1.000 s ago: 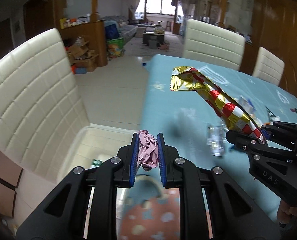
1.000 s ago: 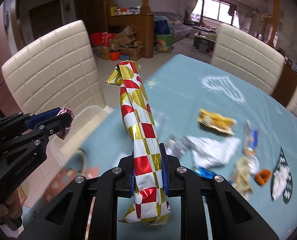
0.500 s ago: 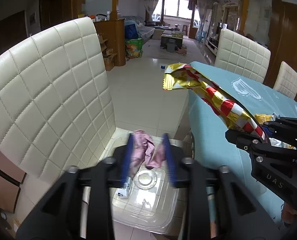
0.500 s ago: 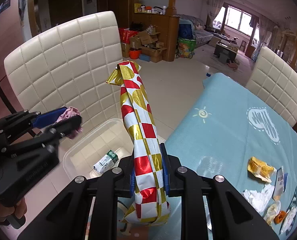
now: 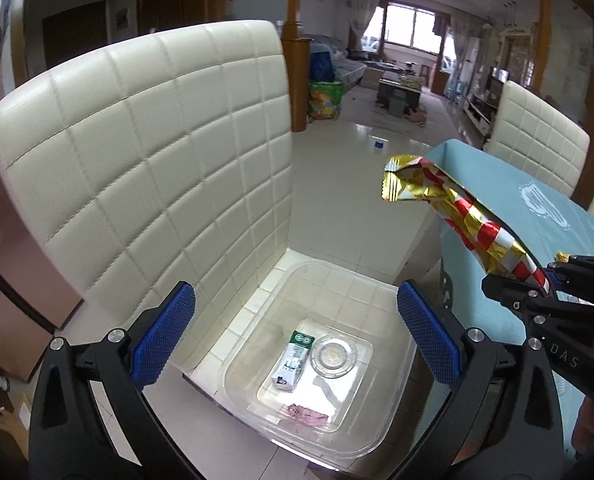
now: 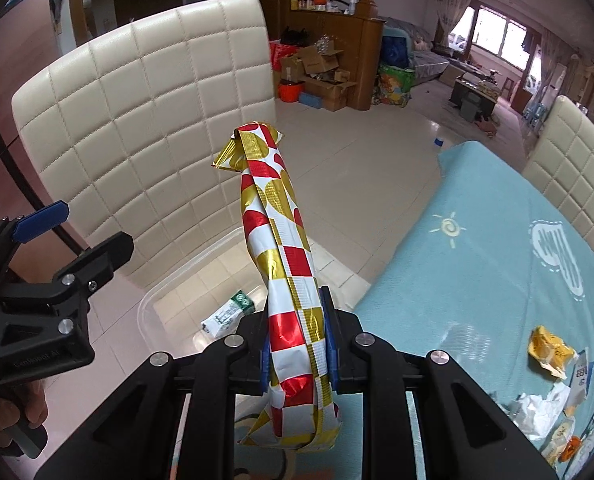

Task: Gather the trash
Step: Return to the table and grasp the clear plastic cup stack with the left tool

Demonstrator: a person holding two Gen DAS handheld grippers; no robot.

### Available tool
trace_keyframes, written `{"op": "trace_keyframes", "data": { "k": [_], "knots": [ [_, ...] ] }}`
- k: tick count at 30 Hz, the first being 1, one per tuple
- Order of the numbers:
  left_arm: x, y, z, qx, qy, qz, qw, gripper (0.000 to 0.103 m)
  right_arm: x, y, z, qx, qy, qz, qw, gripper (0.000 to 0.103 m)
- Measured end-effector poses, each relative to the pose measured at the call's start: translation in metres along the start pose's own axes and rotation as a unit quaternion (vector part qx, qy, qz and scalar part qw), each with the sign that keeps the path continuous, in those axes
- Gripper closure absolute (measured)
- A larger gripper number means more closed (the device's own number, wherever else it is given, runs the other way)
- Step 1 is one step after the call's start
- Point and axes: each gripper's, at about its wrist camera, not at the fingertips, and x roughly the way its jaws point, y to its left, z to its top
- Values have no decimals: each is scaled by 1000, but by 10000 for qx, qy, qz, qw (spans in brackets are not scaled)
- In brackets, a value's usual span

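The left gripper (image 5: pixel 295 334) has just been opening, nothing between its jaws; the pink wrapper (image 5: pixel 305 414) lies in the clear bin (image 5: pixel 393 408) on the chair seat. The right gripper (image 6: pixel 295 350) clamps the long checked foil wrapper (image 6: pixel 285 264); released too early, it could catch the bin's rim and fall outside.

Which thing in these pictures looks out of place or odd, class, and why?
The clear bin used for trash sits on a chair seat rather than on the floor. Scraps lie strewn on the table. A long, crumpled wrapper sticks out of the right tool.
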Motion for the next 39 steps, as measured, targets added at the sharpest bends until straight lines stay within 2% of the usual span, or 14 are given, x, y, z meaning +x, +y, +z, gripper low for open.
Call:
{"op": "trace_keyframes", "data": {
  "k": [2,3,4,5,6,14,21,30,39],
  "knots": [
    [-2,7,-2,-96,13,76,9999,4,4,6,1,-66,31,138,9999,81],
    [-3,10,-4,-138,25,96,9999,4,7,8,1,-102,78,245,9996,69],
    [-5,13,-6,-188,42,119,9997,4,10,10,2,-113,113,342,9993,41],
    [-5,17,-8,-221,51,140,9996,4,11,11,2,-108,110,435,9989,32],
    [-6,20,-9,-260,55,164,9995,4,10,11,2,-86,68,406,9991,30],
    [-14,24,-14,-344,108,195,9992,4,3,2,-5,16,82,157,9998,30],
    [-19,-7,-9,-96,53,-89,9999,4,-21,-22,-21,256,3,-99,9996,30],
    [-36,-103,-6,657,-51,-740,9951,4,-72,-88,-70,889,-194,-647,9937,30],
    [-45,-208,-21,1228,109,-1312,9837,4,-129,-179,-145,1742,-266,-1472,9733,30]
  ]
}}
